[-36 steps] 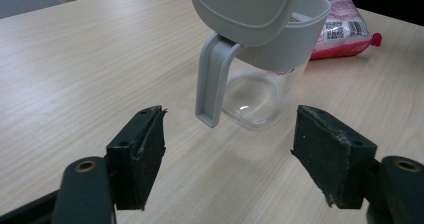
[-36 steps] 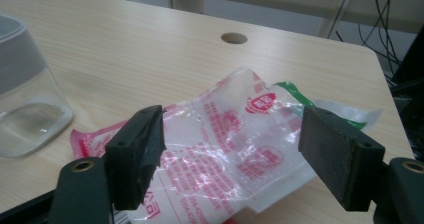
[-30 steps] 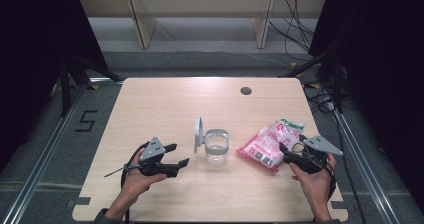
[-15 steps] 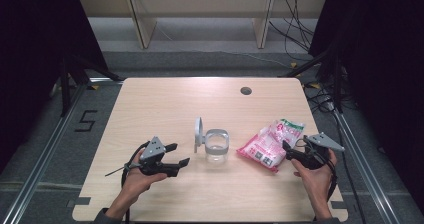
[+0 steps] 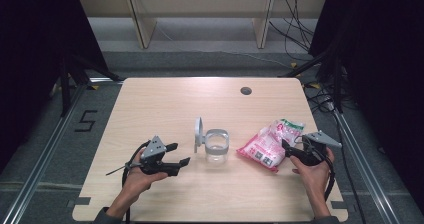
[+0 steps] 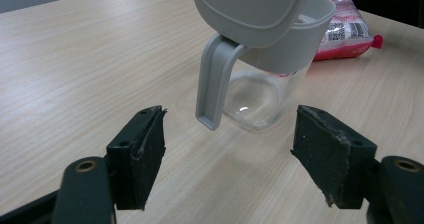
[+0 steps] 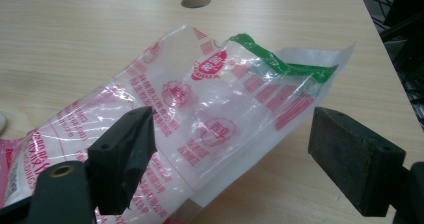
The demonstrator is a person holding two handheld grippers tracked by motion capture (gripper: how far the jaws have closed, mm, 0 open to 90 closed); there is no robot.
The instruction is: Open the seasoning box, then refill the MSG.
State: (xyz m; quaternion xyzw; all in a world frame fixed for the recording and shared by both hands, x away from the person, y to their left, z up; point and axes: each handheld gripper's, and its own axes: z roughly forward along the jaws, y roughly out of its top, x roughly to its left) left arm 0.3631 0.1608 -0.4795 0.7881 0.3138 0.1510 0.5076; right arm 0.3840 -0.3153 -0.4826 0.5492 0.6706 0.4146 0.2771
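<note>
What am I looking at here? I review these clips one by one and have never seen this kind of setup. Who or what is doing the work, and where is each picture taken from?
No robot is at work: a person sits at a wooden table holding a hand tool in each hand. Each tool ends in two black tongs.

The wide picture comes from a fixed camera above the person, looking forward and down. There you see the left tongs and the right tongs.

The other two pictures come from small cameras riding on the tools, looking along the tongs. The left one faces a clear jug with a grey handle and an upright hinged lid. The right one faces a clear plastic bag with red print and a green strip at its end.

Both tongs are open and hold nothing.
</note>
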